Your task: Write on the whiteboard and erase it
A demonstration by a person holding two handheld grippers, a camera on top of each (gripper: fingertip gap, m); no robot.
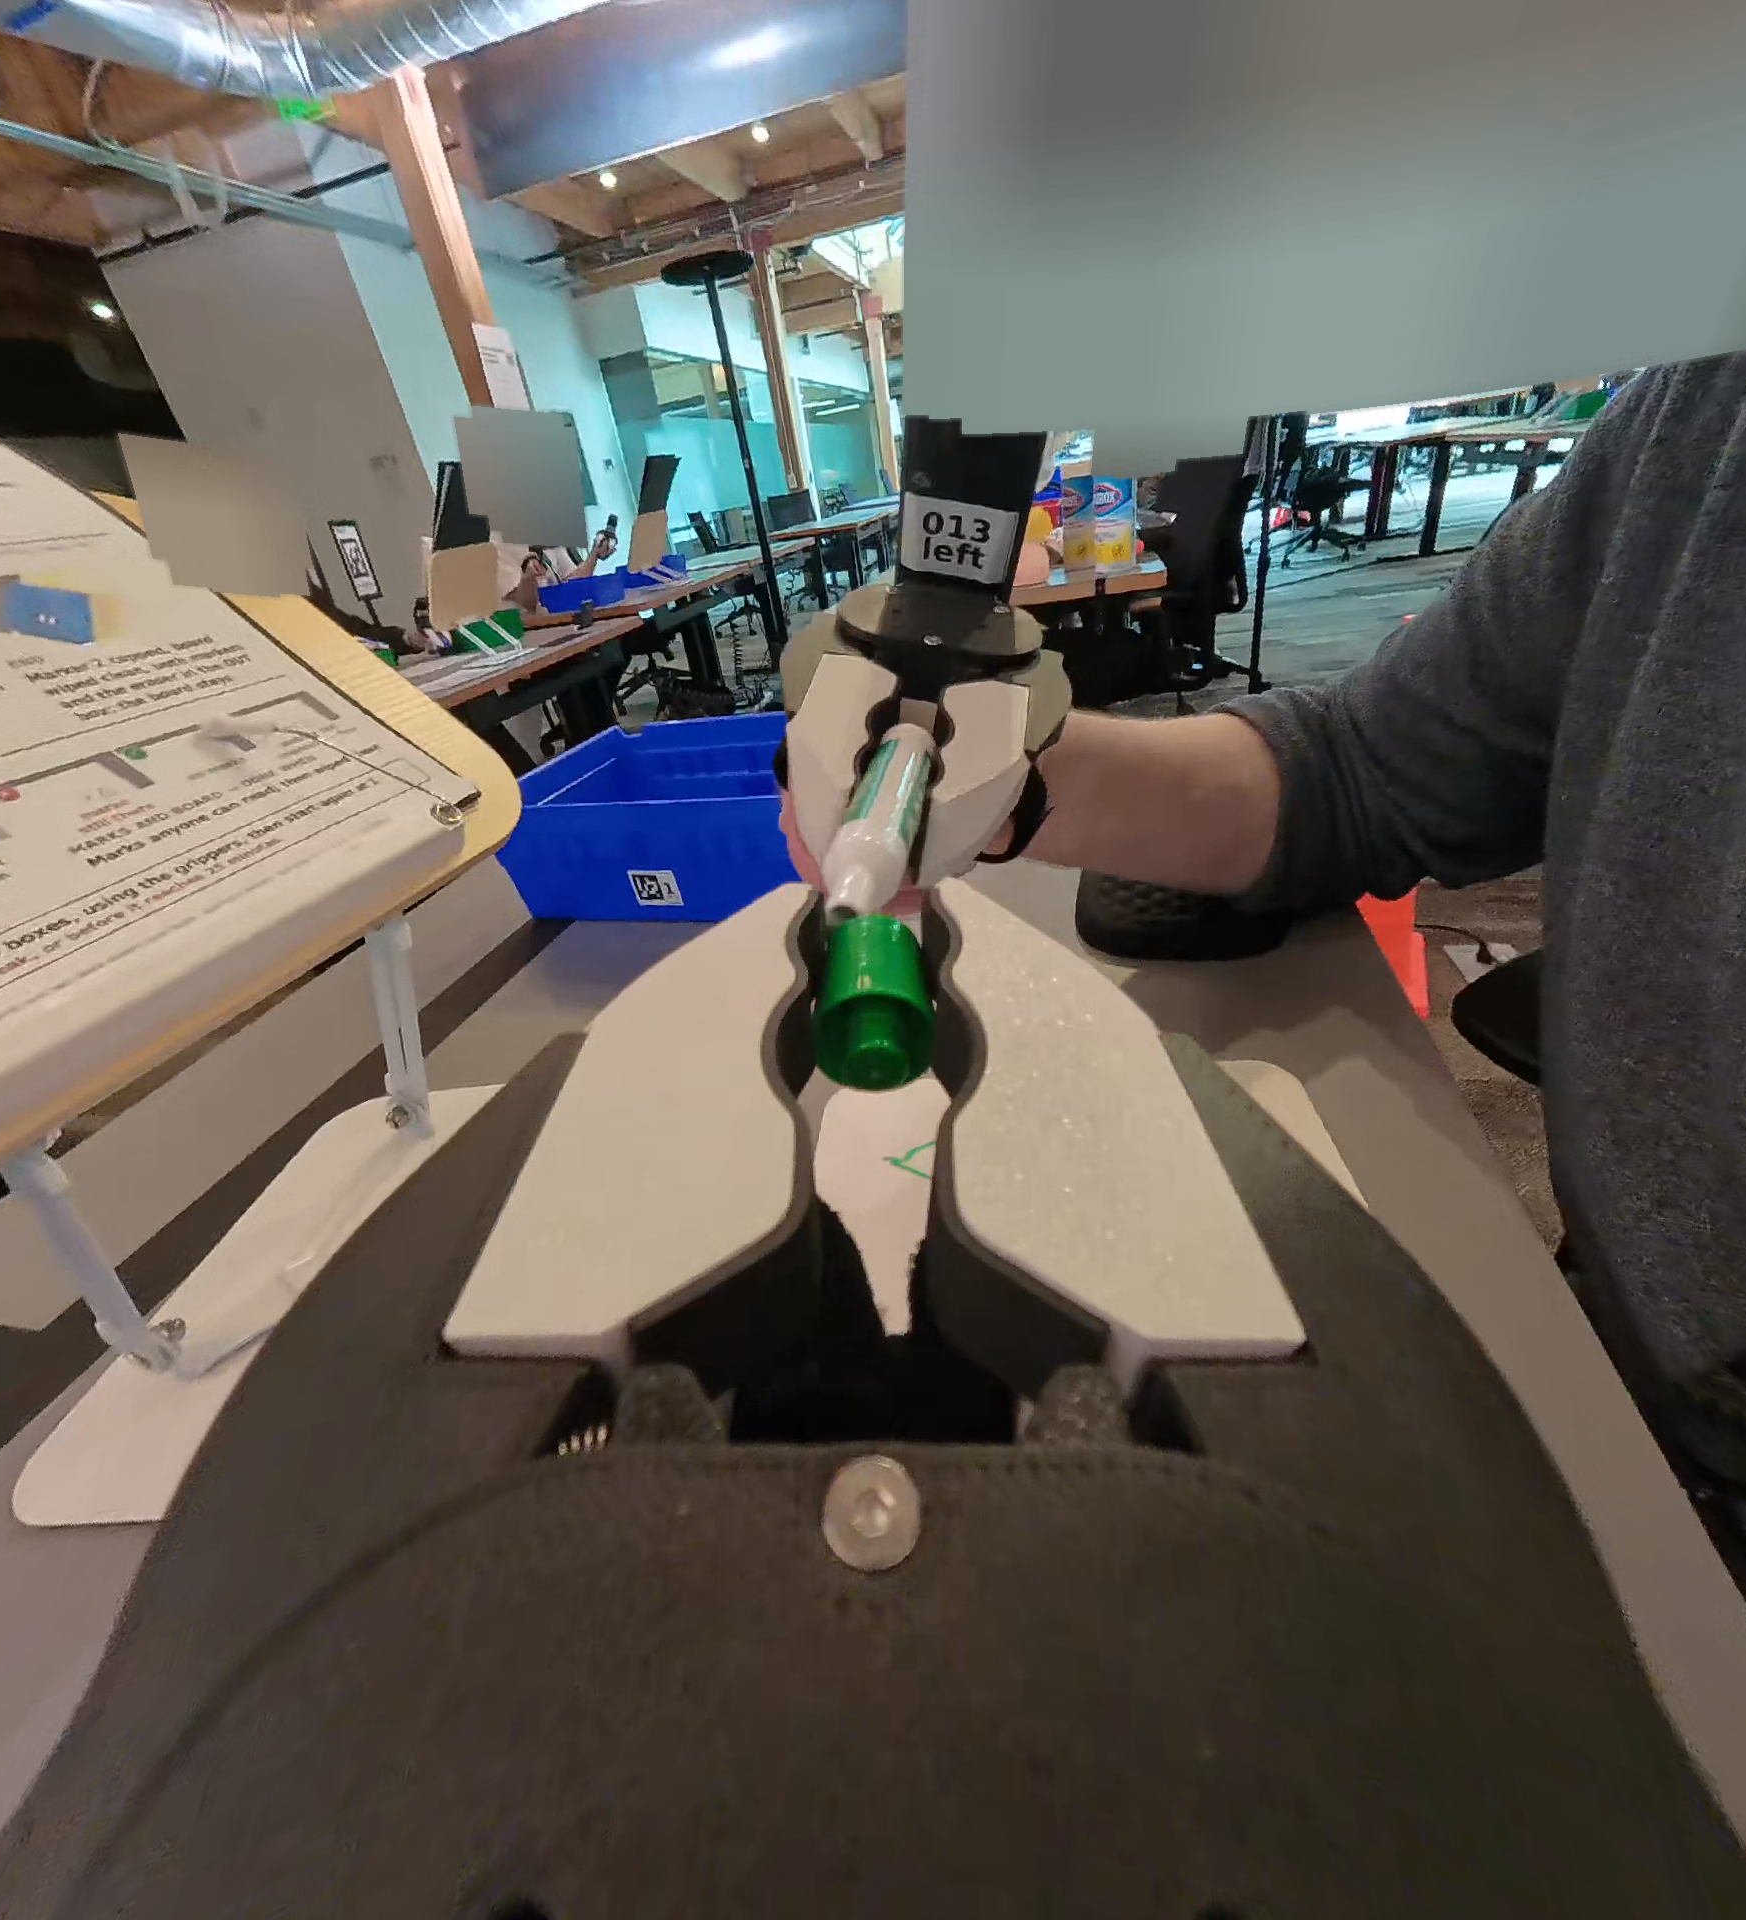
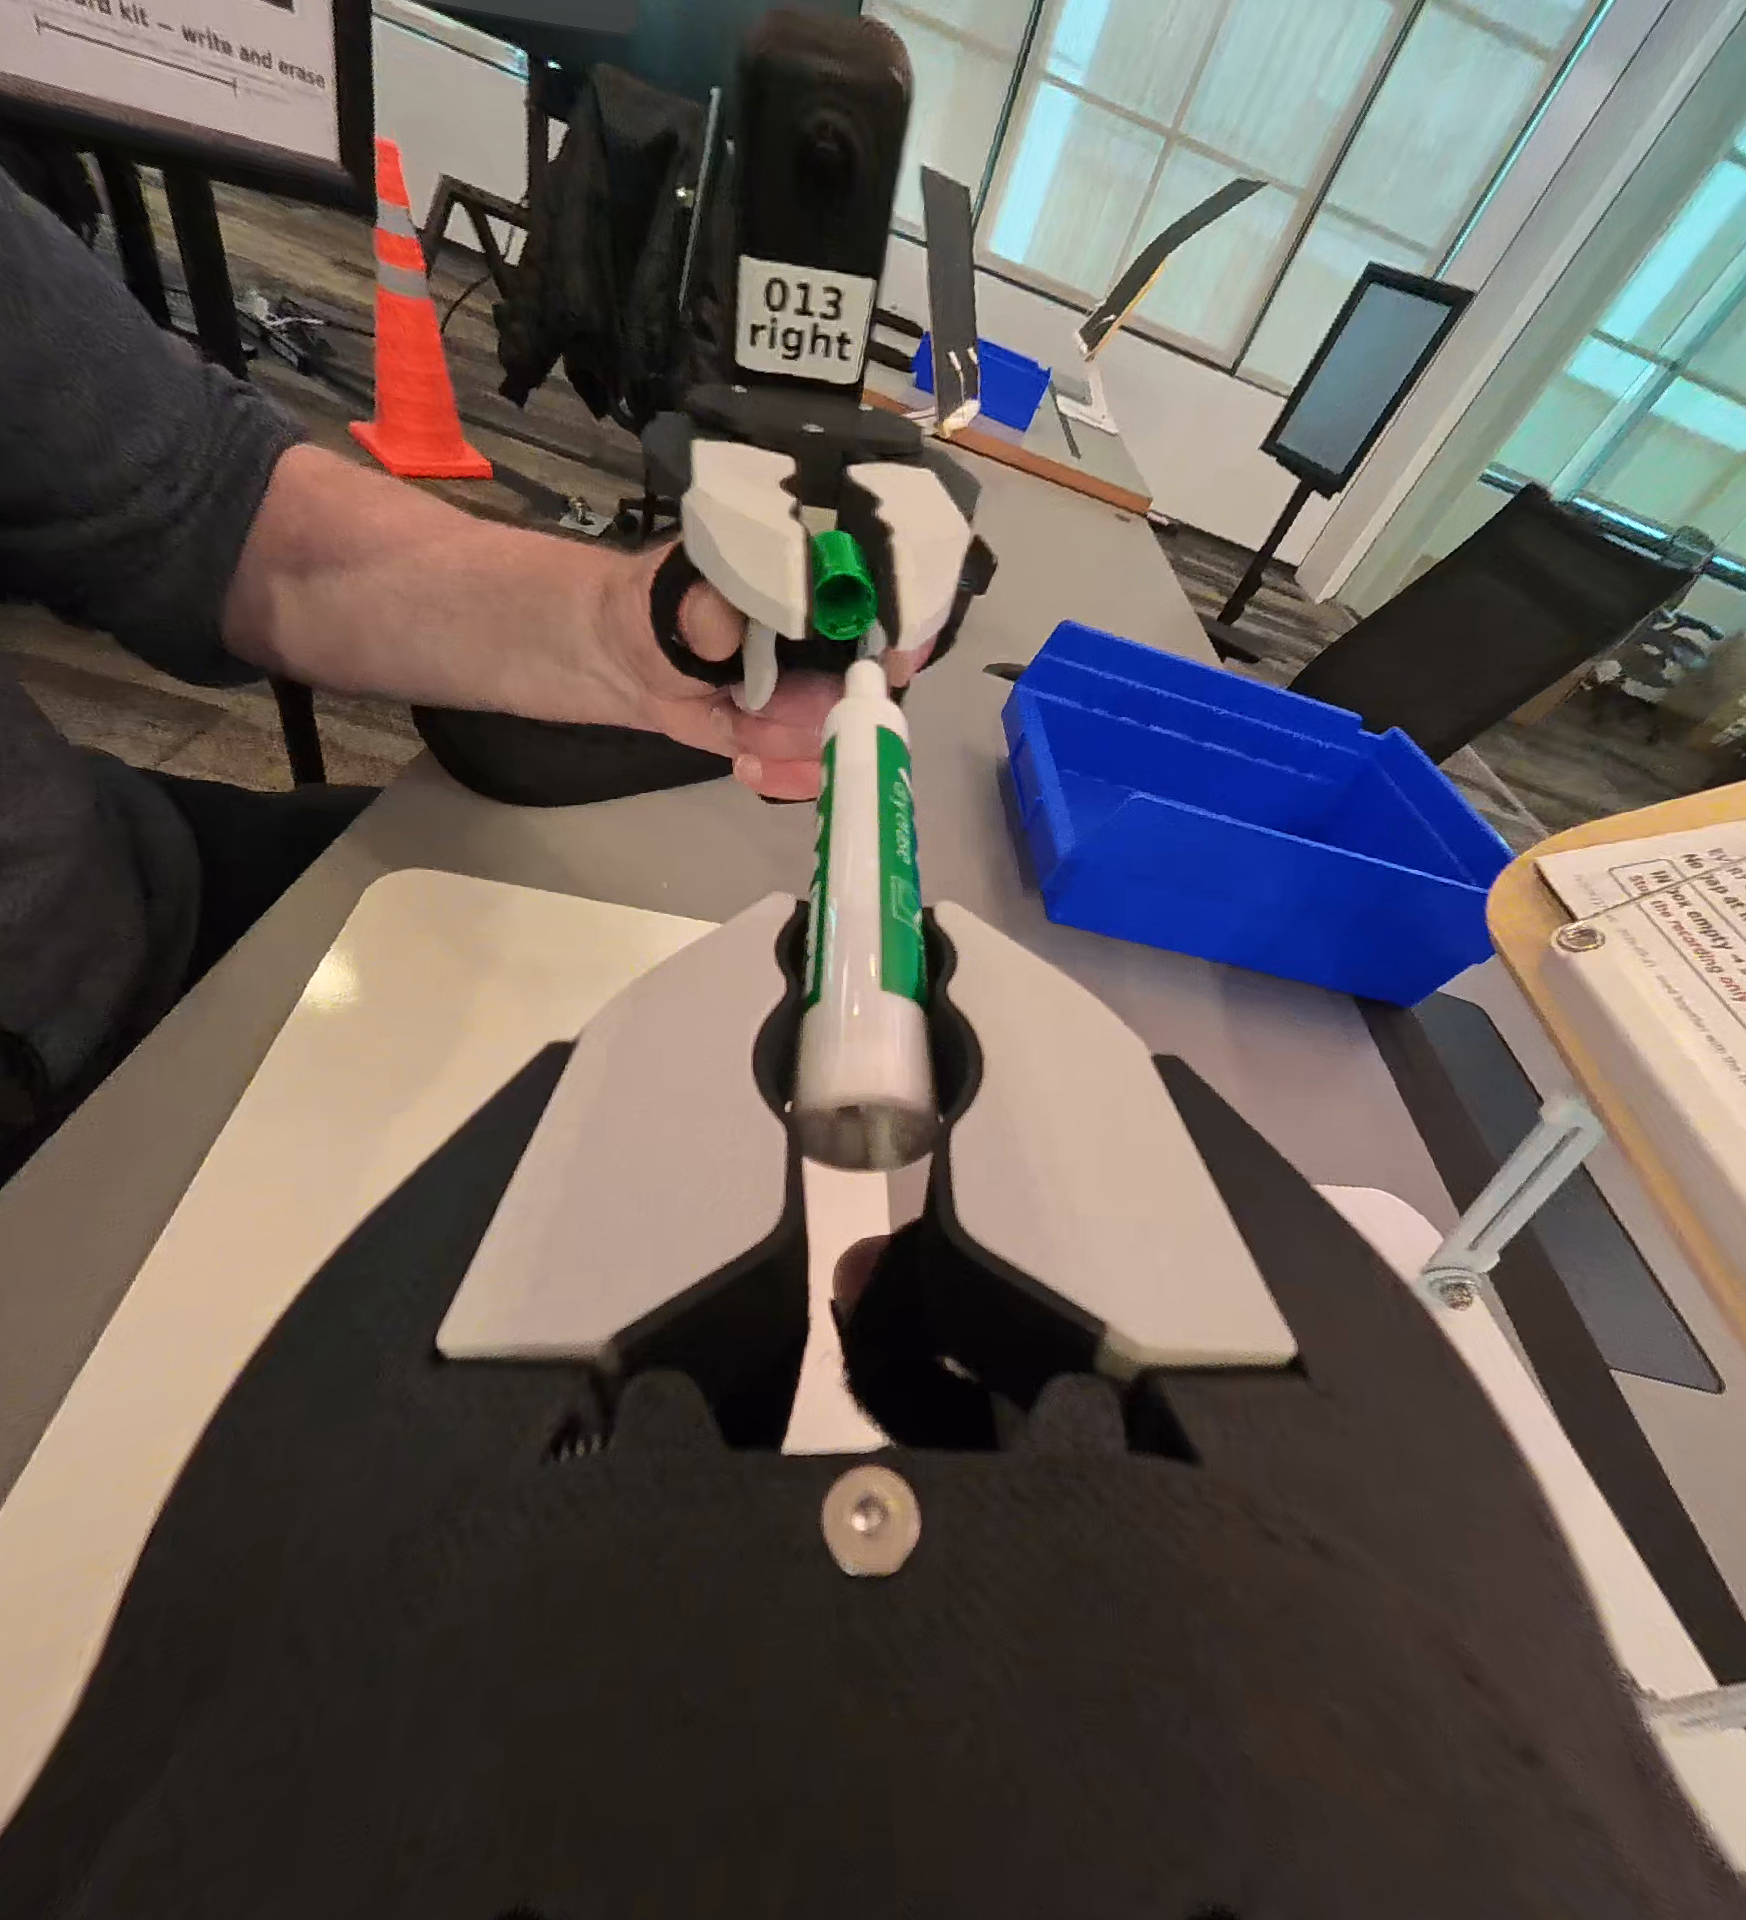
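Observation:
My left gripper [image 1: 869, 920] is shut on a green marker cap [image 1: 869, 1003], with the cap's open end pointing away from me. My right gripper [image 2: 864, 925] is shut on the white and green marker [image 2: 864, 935], with its tip pointing forward. The two grippers face each other above the whiteboard [image 2: 381, 1039]. In the left wrist view the marker [image 1: 884, 810] slants down from the right gripper [image 1: 895, 836] and its tip is at the cap's mouth, not seated. In the right wrist view the cap [image 2: 838, 587] sits in the left gripper [image 2: 843, 613]. A green mark shows on the whiteboard [image 1: 874, 1153] between my left fingers.
A blue bin [image 1: 640, 831] [image 2: 1264, 821] stands on the grey table beyond the board. A tilted instruction stand [image 1: 173, 779] [image 2: 1679, 987] is beside the board, on thin legs. The person's sleeve and arm [image 1: 1575, 675] [image 2: 225, 582] reach in. An orange cone [image 2: 412, 343] stands on the floor.

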